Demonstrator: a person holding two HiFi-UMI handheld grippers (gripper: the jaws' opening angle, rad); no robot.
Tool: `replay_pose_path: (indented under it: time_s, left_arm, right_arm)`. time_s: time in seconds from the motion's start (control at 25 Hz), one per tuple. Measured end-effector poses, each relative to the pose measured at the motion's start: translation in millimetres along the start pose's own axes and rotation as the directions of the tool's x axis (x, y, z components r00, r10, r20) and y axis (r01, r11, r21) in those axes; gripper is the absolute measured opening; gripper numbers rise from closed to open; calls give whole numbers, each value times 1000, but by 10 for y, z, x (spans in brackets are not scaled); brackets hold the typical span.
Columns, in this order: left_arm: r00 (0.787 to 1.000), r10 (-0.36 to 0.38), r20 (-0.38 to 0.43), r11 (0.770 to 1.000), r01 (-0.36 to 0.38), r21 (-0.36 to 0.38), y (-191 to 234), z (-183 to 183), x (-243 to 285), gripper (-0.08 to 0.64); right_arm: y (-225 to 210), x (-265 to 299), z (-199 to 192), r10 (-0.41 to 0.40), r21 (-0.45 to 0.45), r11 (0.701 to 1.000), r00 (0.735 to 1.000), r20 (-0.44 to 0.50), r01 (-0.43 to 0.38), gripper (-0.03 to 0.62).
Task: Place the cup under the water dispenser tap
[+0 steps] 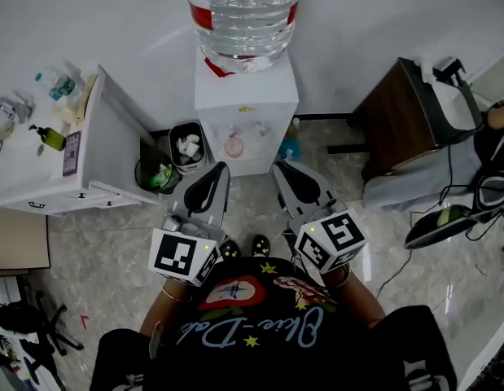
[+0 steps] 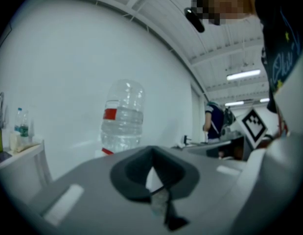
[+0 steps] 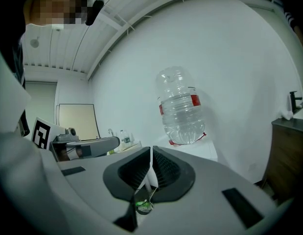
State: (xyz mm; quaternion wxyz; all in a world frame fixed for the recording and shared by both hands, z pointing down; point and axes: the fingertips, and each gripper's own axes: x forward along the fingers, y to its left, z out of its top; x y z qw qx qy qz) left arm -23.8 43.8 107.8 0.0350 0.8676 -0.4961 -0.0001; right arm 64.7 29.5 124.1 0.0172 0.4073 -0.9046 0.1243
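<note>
The white water dispenser [image 1: 245, 112] stands against the wall with a clear bottle [image 1: 243, 15] upside down on top. A small pinkish cup [image 1: 234, 146] sits in its tap recess. My left gripper [image 1: 216, 172] and right gripper [image 1: 282, 169] hover side by side in front of the dispenser, short of the cup. Both are shut, with nothing between the pads. In the left gripper view the closed jaws [image 2: 152, 168] point level at the bottle [image 2: 123, 116]. The right gripper view shows closed jaws [image 3: 151, 165] below the bottle [image 3: 180, 106]. The cup is hidden in both gripper views.
Two waste bins [image 1: 186, 145] [image 1: 158, 173] stand left of the dispenser, beside a white counter [image 1: 97, 161] carrying bottles. A brown cabinet [image 1: 402, 112] stands at the right, with cables on the floor near it. Another person [image 2: 215, 121] stands far off.
</note>
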Motion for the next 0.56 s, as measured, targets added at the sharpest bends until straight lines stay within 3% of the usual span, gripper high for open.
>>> replay_pose_path:
  time_s: [0.56]
  left_arm:
    - [999,32,-16,999,-32,7,110,-45,-76,-3]
  right_arm:
    - [88,85,4,16,4,1000,1000,10,-17,29]
